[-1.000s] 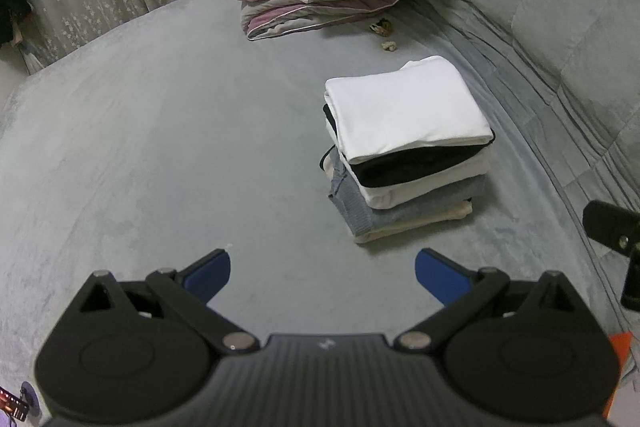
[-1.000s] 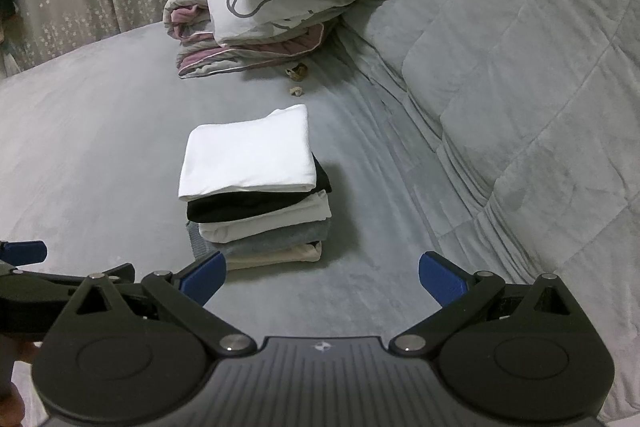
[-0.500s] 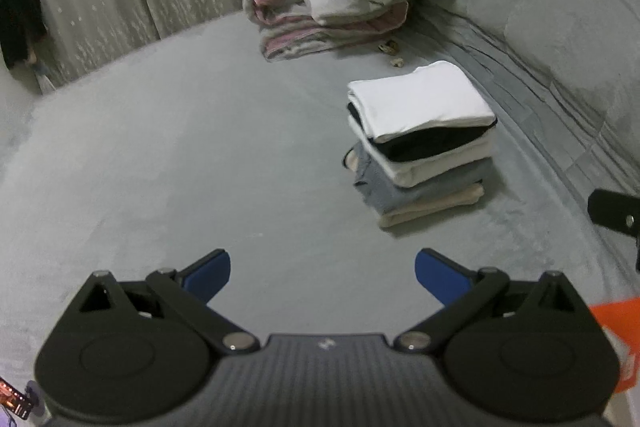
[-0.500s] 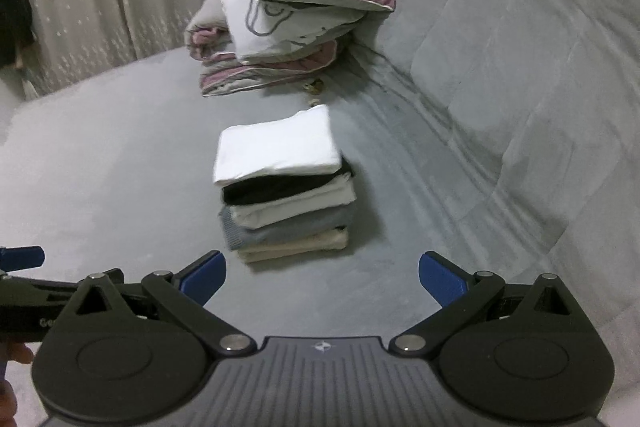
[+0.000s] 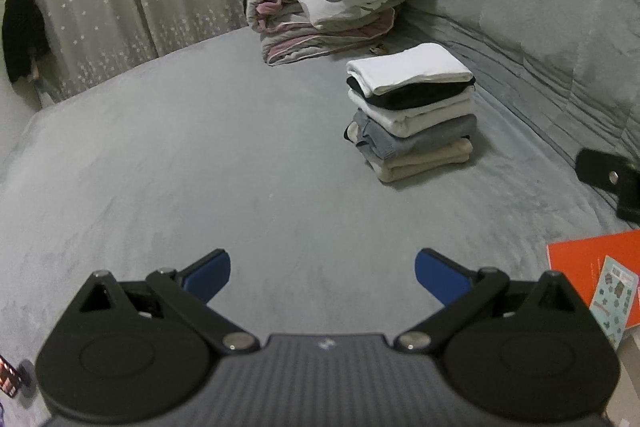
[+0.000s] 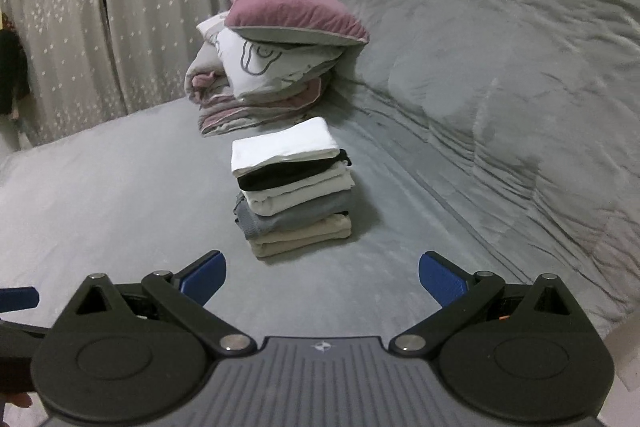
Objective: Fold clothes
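Both grippers have pulled back and tipped up from the stack of folded clothes (image 6: 294, 187). The left gripper (image 5: 322, 277) and right gripper (image 6: 322, 277) are spread wide, holding nothing. Five folded pieces sit near the pillow pile (image 6: 276, 55). Folding looks finished.
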Tool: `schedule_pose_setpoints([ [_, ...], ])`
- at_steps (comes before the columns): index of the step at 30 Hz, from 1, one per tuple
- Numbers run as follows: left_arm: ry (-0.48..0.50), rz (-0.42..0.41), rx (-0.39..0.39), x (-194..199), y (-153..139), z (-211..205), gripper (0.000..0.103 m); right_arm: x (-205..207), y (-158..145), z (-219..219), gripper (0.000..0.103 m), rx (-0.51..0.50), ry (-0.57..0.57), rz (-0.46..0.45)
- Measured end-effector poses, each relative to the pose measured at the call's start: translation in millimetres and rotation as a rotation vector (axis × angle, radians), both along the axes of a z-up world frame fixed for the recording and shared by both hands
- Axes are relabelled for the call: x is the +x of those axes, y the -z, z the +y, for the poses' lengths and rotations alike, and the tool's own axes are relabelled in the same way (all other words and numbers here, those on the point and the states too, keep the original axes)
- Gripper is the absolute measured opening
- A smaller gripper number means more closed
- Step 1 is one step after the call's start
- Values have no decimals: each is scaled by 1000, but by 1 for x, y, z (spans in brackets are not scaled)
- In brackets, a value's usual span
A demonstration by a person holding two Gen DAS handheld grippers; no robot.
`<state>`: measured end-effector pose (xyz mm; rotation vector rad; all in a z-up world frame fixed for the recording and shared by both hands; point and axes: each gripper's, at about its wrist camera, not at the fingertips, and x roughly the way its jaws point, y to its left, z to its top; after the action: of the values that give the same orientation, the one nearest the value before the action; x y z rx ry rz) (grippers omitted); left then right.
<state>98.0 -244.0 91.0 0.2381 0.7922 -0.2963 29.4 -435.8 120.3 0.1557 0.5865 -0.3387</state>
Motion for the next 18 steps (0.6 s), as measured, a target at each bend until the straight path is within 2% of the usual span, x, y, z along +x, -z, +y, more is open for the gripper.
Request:
schedule_pose_setpoints([
  [8,-6,-15,-28,-25,2,19,103,-36,13,26,103,16,5,-37],
  [18,-12,-2,-50,-31,0,35,103,-39,20,47,103,25,-22,-29],
])
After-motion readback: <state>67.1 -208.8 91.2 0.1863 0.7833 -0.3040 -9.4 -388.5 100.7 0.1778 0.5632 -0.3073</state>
